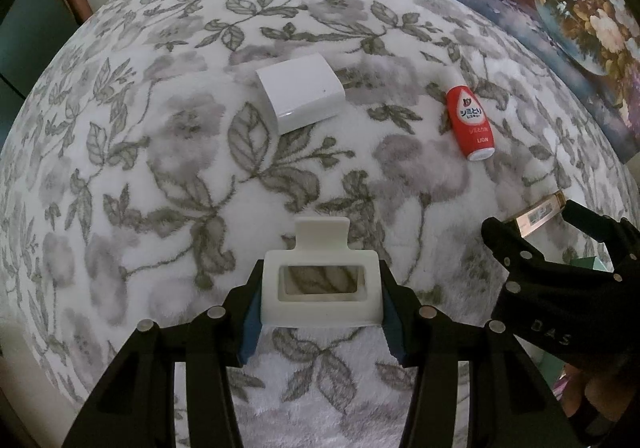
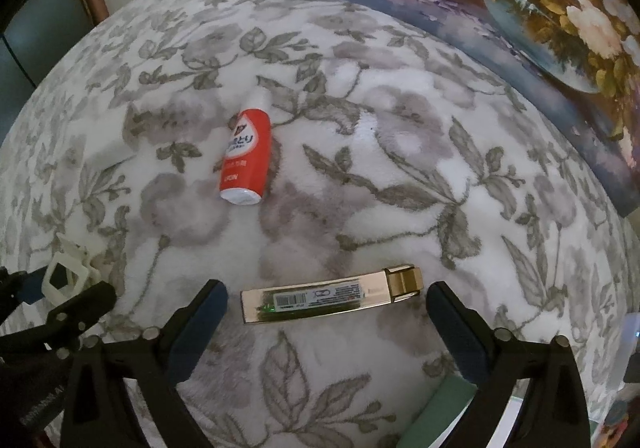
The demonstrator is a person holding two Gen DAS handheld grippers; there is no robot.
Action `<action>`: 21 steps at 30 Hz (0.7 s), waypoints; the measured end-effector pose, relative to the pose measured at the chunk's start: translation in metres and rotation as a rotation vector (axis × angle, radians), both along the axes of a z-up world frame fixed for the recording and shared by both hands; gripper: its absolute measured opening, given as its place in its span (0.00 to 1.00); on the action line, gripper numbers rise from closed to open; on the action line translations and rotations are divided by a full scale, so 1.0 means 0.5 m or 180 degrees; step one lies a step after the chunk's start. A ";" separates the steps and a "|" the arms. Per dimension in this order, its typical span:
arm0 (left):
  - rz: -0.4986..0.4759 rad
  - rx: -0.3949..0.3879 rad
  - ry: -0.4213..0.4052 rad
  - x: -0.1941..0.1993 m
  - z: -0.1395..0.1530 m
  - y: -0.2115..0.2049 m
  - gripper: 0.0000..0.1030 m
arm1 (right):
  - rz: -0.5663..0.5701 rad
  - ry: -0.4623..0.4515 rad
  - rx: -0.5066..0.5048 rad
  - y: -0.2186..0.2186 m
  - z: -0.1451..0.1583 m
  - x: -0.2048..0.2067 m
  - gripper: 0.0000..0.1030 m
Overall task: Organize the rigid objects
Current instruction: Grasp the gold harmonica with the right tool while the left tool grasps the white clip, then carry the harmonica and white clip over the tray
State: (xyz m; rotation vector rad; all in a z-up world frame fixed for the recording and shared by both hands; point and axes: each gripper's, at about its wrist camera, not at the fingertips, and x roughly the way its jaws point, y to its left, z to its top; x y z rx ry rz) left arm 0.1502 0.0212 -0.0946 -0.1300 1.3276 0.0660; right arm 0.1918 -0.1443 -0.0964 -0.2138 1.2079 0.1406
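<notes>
My left gripper (image 1: 320, 296) is shut on a white plastic hair claw clip (image 1: 320, 280), held just above a floral blanket (image 1: 160, 168). A white box (image 1: 300, 92) lies ahead of it, and a red stain-remover bottle (image 1: 470, 120) lies on its side to the right. My right gripper (image 2: 326, 308) is open, its fingers on either side of a slim gold tube box (image 2: 332, 298) lying flat on the blanket. The red bottle (image 2: 244, 156) lies beyond it to the left. The clip (image 2: 68, 276) and left gripper show at the left edge.
A floral painting (image 1: 560, 8) leans along the back right edge of the blanket (image 2: 400, 168) and also shows in the right wrist view (image 2: 520, 8). A green item (image 2: 440, 408) lies at the near right. A dark cabinet (image 1: 24, 48) stands at the left.
</notes>
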 end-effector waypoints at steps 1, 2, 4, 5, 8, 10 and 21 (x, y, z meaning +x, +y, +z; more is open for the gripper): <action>-0.0002 0.0000 -0.0002 0.000 0.000 0.000 0.51 | 0.0005 0.0002 -0.0004 0.003 -0.001 0.000 0.92; -0.0001 0.0000 -0.0002 0.000 -0.001 0.000 0.51 | 0.0008 0.0000 0.0012 0.006 -0.001 -0.002 0.89; 0.0012 -0.0006 -0.0005 0.000 -0.001 -0.002 0.51 | 0.0008 -0.0033 0.0004 0.010 0.003 -0.003 0.83; 0.0019 -0.0009 -0.0009 0.000 -0.001 -0.003 0.51 | 0.0017 -0.0029 0.0021 0.011 0.004 -0.003 0.82; 0.0025 -0.0024 -0.0025 -0.001 0.003 -0.004 0.51 | 0.0044 -0.0022 0.0003 0.014 0.007 -0.006 0.82; 0.0015 -0.0043 -0.0040 -0.001 0.010 -0.005 0.51 | 0.0037 -0.0024 0.0018 0.013 0.010 -0.009 0.82; -0.0122 -0.0241 -0.0338 -0.019 0.095 -0.048 0.51 | -0.0492 -0.0276 0.0414 -0.066 0.099 -0.085 0.82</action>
